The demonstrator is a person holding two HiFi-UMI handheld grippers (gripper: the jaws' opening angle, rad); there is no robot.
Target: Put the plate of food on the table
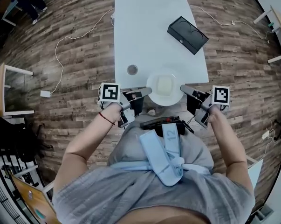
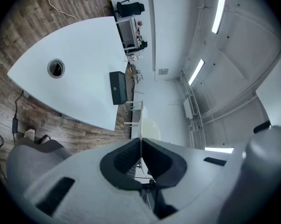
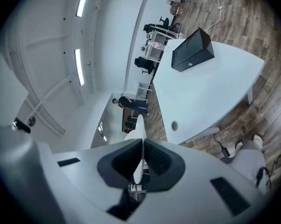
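12 on light blue strap [image 1: 172, 135]

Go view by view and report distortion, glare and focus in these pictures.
Head view: strong fisheye, floor planks curve round the table, corners black, white plate nearly blends into it. Left gripper view: ceiling lights glare, the near jaws look soft. Right gripper view: same barrel bend, table edge bowed, corners dark.

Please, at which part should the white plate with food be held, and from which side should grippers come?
Take the plate by its thin rim, from its left and right sides, as the left gripper and right gripper do: jaws shut over the edge. The food sits in the middle, so only the rim is free, and two opposite holds should keep it level.
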